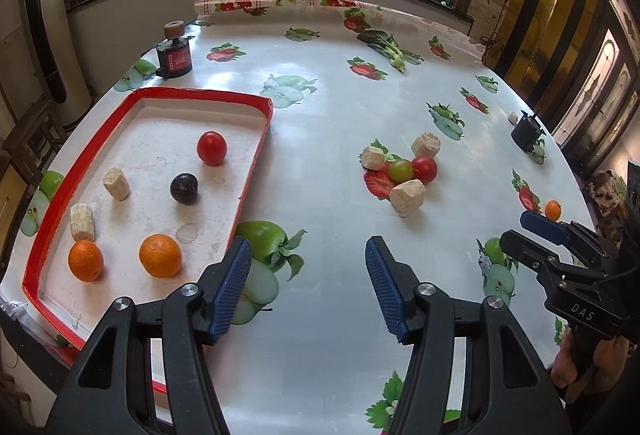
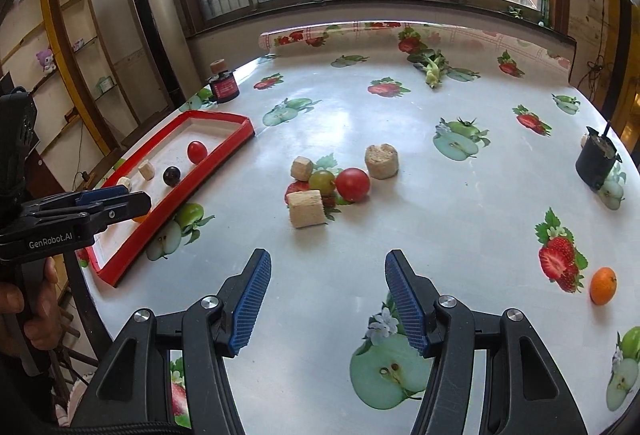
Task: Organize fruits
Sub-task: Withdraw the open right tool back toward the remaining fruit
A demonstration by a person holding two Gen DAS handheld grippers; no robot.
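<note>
My left gripper [image 1: 308, 255] is open with nothing between its blue pads, just right of the red tray [image 1: 256, 163]. The tray holds a red tomato [image 1: 211, 147], a dark plum [image 1: 184, 188], two oranges [image 1: 160, 255] and two beige blocks [image 1: 116, 183]. Mid-table, a green fruit [image 2: 322, 182] and a red tomato [image 2: 352, 184] sit among three beige blocks [image 2: 307, 208]. My right gripper [image 2: 328, 267] is open and empty over the tablecloth in front of that cluster. A small orange [image 2: 603, 285] lies alone to its right.
A black cylinder with a red label [image 1: 174, 57] stands beyond the tray. A small black pot [image 2: 596, 163] sits near the right table edge. A leafy green vegetable [image 1: 390, 47] lies at the back by the rolled-up tablecloth [image 1: 320, 1]. A hand [image 2: 36, 307] holds the left gripper.
</note>
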